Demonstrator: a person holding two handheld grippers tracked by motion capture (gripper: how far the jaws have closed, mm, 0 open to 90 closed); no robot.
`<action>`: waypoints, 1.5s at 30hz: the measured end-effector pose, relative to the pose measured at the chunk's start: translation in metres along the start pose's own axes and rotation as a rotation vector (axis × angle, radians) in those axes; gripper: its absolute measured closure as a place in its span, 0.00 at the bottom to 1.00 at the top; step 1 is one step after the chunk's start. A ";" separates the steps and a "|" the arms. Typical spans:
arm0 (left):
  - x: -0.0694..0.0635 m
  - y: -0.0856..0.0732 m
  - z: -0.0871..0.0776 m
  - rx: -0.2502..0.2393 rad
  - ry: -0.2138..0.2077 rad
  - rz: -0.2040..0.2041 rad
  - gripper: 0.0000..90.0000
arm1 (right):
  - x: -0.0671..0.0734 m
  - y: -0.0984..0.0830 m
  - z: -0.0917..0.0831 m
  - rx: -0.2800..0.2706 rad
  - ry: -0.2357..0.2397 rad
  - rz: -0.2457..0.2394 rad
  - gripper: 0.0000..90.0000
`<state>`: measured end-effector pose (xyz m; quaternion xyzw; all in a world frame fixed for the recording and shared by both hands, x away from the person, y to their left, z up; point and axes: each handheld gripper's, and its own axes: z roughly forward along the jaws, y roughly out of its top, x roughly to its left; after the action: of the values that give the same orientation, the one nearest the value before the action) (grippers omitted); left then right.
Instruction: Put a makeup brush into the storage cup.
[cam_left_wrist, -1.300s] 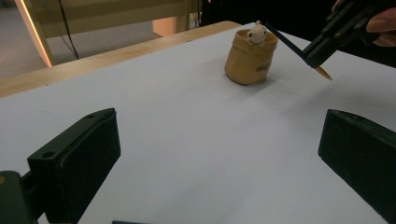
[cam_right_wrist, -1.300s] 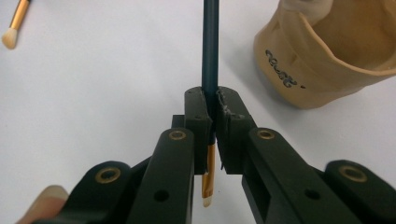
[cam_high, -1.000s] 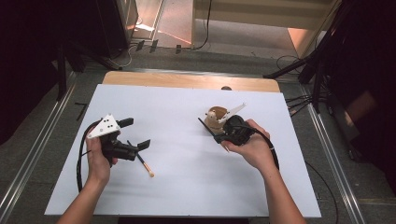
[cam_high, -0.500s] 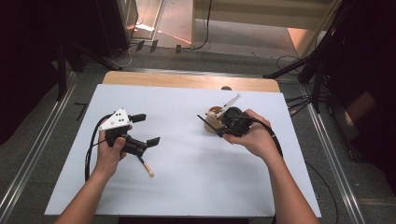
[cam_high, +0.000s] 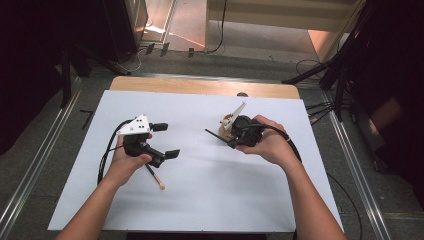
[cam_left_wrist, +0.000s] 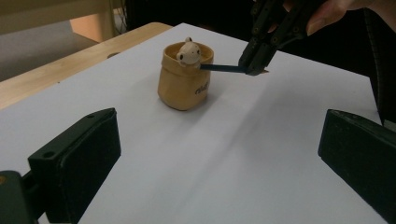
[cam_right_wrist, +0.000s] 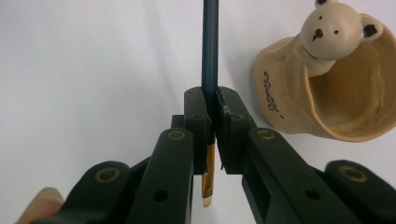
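My right gripper (cam_right_wrist: 211, 140) is clamped on the dark pencil (cam_right_wrist: 209, 56), held just beside the bear pot (cam_left_wrist: 184, 77) — not in it yet. A second pencil (cam_high: 155, 176) lies near my left gripper (cam_high: 165, 140), whose jaws stand wide, holding nothing. The right gripper view reveals the pot's hollow inside.

White table sheet (cam_high: 240, 195), wooden board edge (cam_high: 200, 86), stray brush (cam_high: 155, 177)

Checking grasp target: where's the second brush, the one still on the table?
High view: the loose brush lies left of centre on the white sheet, just below the open left gripper.
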<state>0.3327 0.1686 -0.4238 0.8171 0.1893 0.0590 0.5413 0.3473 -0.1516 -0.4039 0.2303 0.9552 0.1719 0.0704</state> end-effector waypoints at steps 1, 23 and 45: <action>0.000 0.000 0.001 0.001 0.000 0.001 0.02 | 0.001 0.000 -0.001 0.003 -0.006 -0.006 0.94; -0.012 0.008 0.031 0.046 -0.036 0.018 0.27 | 0.014 0.006 0.000 0.017 -0.004 -0.172 0.94; -0.017 0.003 0.047 0.082 -0.079 0.025 0.52 | 0.025 0.014 0.000 -0.002 0.011 -0.282 0.94</action>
<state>0.3319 0.1204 -0.4382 0.8425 0.1599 0.0259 0.5138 0.3304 -0.1286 -0.4002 0.0927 0.9783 0.1625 0.0887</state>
